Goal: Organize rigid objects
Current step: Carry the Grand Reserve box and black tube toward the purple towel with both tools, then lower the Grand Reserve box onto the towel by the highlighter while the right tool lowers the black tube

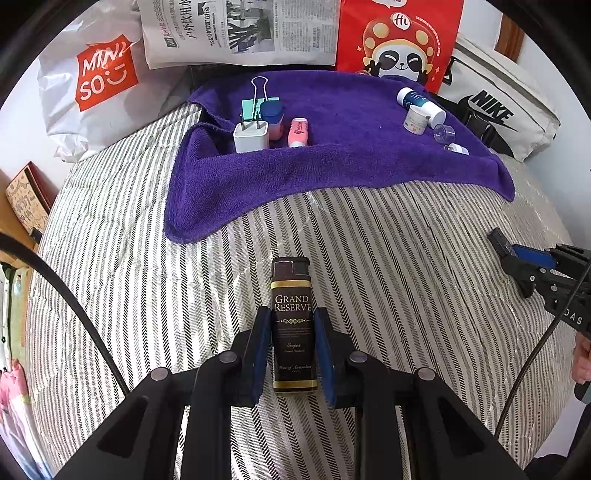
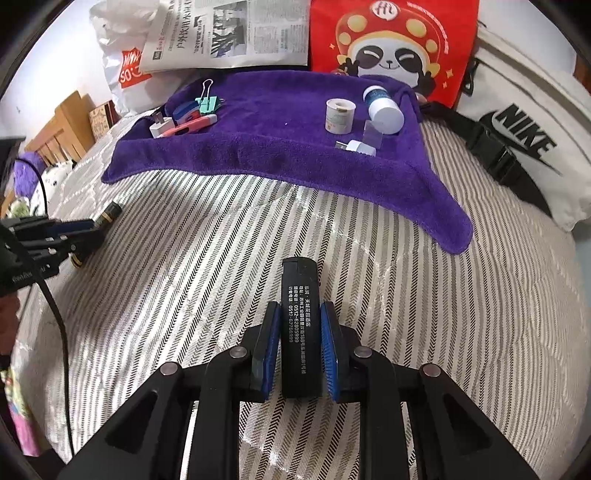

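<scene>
My left gripper (image 1: pixel 291 314) is shut on a brown lighter (image 1: pixel 291 284) printed "Grand Reserve", held just over the striped bedcover (image 1: pixel 147 295). My right gripper (image 2: pixel 300 310) is shut on a black lighter (image 2: pixel 300 280) with white print. Each gripper also shows at the edge of the other view: the right gripper (image 1: pixel 517 258) and the left gripper (image 2: pixel 74 229). Beyond them lies a purple towel (image 1: pixel 332 166). On its left side sit a white plug (image 1: pixel 251 138), a teal binder clip (image 1: pixel 258 103), a blue-capped jar (image 1: pixel 272 118) and a pink highlighter (image 1: pixel 297 131). A white bottle (image 1: pixel 421 101) and small white pieces lie on its right side.
Behind the towel stand a MINISO bag (image 1: pixel 99 74), a newspaper (image 1: pixel 240 33), a red panda bag (image 1: pixel 399 40) and a white Nike bag (image 1: pixel 498 107). Wooden furniture (image 2: pixel 62 125) lines the left side. A black cable (image 2: pixel 55 314) hangs from the left gripper.
</scene>
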`<state>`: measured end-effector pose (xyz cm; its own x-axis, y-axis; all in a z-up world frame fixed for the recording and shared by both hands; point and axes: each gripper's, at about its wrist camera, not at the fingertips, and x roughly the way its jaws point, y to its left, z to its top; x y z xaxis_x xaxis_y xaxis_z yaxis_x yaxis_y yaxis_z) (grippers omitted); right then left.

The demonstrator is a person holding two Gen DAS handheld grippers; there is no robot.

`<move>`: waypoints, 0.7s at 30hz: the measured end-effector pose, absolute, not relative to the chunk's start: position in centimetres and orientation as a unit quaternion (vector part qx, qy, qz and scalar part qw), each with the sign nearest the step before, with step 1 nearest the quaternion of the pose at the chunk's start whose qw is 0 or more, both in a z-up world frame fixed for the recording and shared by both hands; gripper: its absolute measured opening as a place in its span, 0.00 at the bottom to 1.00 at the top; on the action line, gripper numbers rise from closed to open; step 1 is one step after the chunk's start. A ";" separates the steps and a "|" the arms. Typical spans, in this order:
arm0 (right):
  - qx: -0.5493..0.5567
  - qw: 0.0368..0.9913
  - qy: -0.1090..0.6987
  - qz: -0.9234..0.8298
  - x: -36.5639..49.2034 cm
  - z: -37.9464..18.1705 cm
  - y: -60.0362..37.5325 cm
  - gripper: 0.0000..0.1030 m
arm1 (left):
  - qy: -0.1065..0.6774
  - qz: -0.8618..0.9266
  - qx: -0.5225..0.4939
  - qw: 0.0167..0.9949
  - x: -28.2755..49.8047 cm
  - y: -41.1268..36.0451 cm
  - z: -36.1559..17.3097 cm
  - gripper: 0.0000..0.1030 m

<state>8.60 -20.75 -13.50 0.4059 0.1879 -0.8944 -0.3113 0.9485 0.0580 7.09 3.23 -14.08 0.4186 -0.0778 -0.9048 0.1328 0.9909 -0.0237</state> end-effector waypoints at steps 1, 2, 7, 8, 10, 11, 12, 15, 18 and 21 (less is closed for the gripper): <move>-0.058 0.836 0.525 0.151 8.5 -13.4 -20.8 0.21 | 0.538 -0.064 0.023 0.840 7.1 3.3 -14.0 0.22; -0.060 0.838 0.521 0.152 8.4 -13.2 -20.8 0.21 | 0.539 -0.067 0.023 0.840 7.0 3.2 -14.0 0.22; -0.063 0.839 0.517 0.156 8.2 -12.3 -21.0 0.21 | 0.537 -0.076 0.021 0.840 7.0 2.9 -13.6 0.22; -0.060 0.840 0.516 0.156 8.3 -12.2 -21.1 0.21 | 0.536 -0.077 0.020 0.841 7.1 2.8 -13.4 0.22; -0.050 0.841 0.516 0.158 8.6 -11.7 -21.4 0.21 | 0.535 -0.080 0.019 0.841 7.2 2.5 -13.1 0.22; -0.050 0.840 0.515 0.161 8.7 -11.6 -21.5 0.21 | 0.533 -0.080 0.019 0.842 7.3 2.4 -12.9 0.22; -0.054 0.841 0.514 0.163 8.8 -11.3 -21.5 0.21 | 0.532 -0.082 0.020 0.842 7.3 2.2 -12.8 0.22; -0.059 0.842 0.510 0.164 9.3 -10.7 -21.6 0.21 | 0.530 -0.085 0.028 0.843 7.8 1.5 -12.4 0.22; -0.054 0.843 0.507 0.171 10.2 -10.1 -21.7 0.21 | 0.527 -0.088 0.033 0.845 8.6 1.0 -11.8 0.22; -0.055 0.845 0.503 0.172 11.1 -9.7 -21.7 0.21 | 0.521 -0.090 0.035 0.848 9.6 0.7 -10.9 0.22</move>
